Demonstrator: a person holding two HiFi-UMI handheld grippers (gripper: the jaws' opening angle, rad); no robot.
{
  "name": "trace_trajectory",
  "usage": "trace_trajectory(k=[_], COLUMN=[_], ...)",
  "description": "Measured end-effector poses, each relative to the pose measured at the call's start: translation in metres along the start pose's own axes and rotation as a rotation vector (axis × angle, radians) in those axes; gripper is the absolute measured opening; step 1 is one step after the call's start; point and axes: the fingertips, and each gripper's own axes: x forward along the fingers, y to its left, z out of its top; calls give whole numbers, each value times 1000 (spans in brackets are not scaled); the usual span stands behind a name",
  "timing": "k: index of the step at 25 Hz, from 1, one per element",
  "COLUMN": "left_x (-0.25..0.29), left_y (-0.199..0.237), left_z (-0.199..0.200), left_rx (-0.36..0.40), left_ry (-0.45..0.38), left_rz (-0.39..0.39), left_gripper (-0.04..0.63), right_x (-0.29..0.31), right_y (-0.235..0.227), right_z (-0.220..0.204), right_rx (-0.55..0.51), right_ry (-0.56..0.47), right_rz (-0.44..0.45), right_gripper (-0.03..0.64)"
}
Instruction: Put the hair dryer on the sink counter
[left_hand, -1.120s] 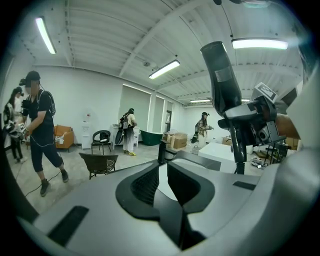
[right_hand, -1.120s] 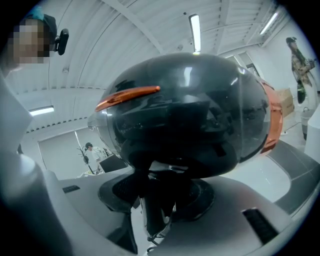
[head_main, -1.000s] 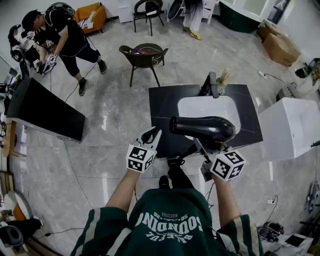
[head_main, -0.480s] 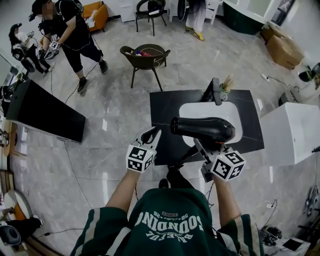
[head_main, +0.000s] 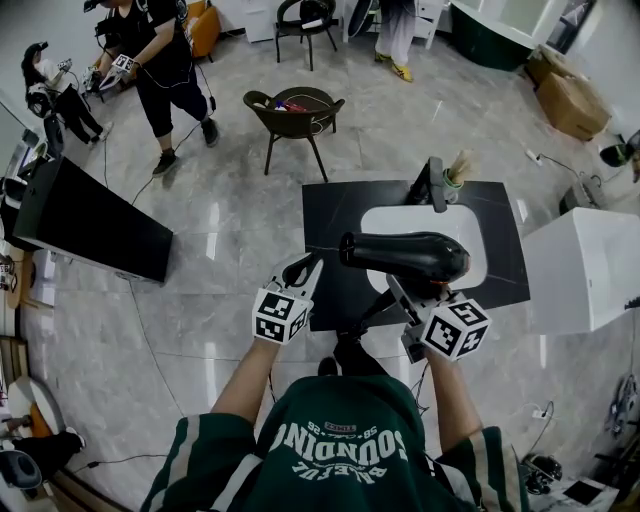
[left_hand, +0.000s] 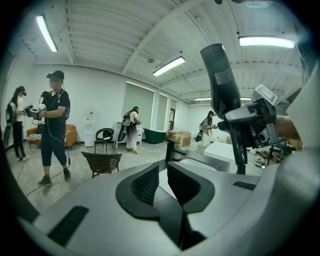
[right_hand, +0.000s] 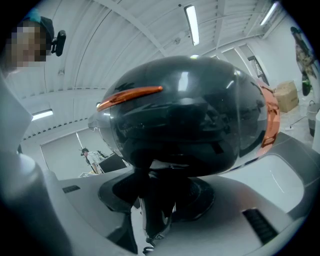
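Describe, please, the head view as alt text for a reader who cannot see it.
Seen from above, the right tool holds a black hair dryer at the near edge of a black sink counter with a white basin. The empty left tool hangs beside it.

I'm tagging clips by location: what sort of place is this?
Likely an open hall staged for recording, not a real bathroom: a lone sink counter stands mid-floor, with a chair and another person carrying gear beyond.
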Motion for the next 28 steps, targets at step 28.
trace_trajectory(k=[28], left_x=[28], left_y=[47], left_z=[-4], left_rx=[-63], left_ry=[8], left_rz=[107], left_gripper=[61], right_x=[97], right_y=[-39], right_z=[6], right_rx=[5], right_ry=[110], right_rz=[65], right_gripper=[193])
